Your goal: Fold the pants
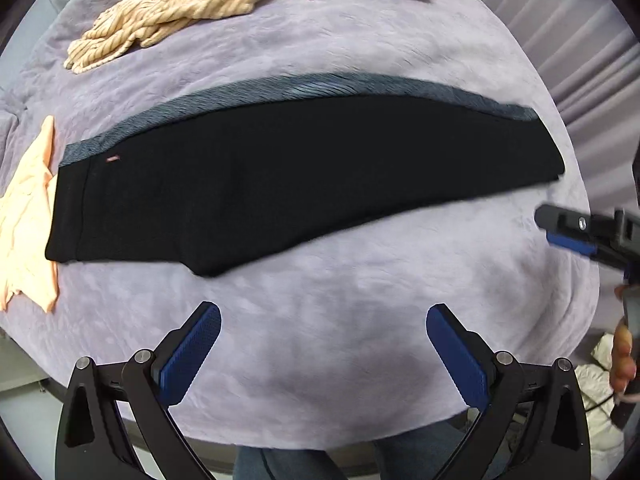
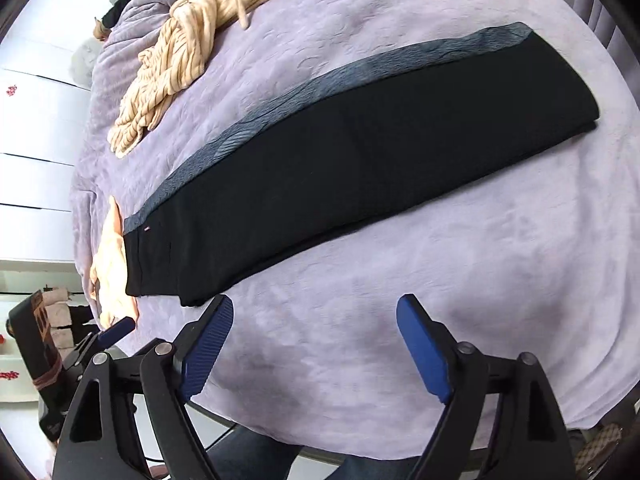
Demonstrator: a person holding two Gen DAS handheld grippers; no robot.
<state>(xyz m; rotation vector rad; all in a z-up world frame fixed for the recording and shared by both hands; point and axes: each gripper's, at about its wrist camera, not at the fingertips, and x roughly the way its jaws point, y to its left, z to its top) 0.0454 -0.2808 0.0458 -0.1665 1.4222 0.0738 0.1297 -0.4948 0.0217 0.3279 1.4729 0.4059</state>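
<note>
Black pants (image 1: 280, 176) with a grey-blue side stripe lie flat on the lavender blanket, folded lengthwise leg on leg, waistband at the left, cuffs at the right. They also show in the right wrist view (image 2: 360, 168). My left gripper (image 1: 323, 320) is open and empty, hovering over the blanket just in front of the pants' near edge. My right gripper (image 2: 314, 312) is open and empty, near the crotch end of the pants. It shows in the left wrist view (image 1: 560, 226) at the right, beyond the cuffs.
A peach garment (image 1: 28, 216) lies at the waistband end, touching the pants. A beige striped garment (image 1: 172, 12) and a brown one lie bunched at the far side. The lavender blanket (image 1: 320, 360) covers a round table; its front edge is close to me.
</note>
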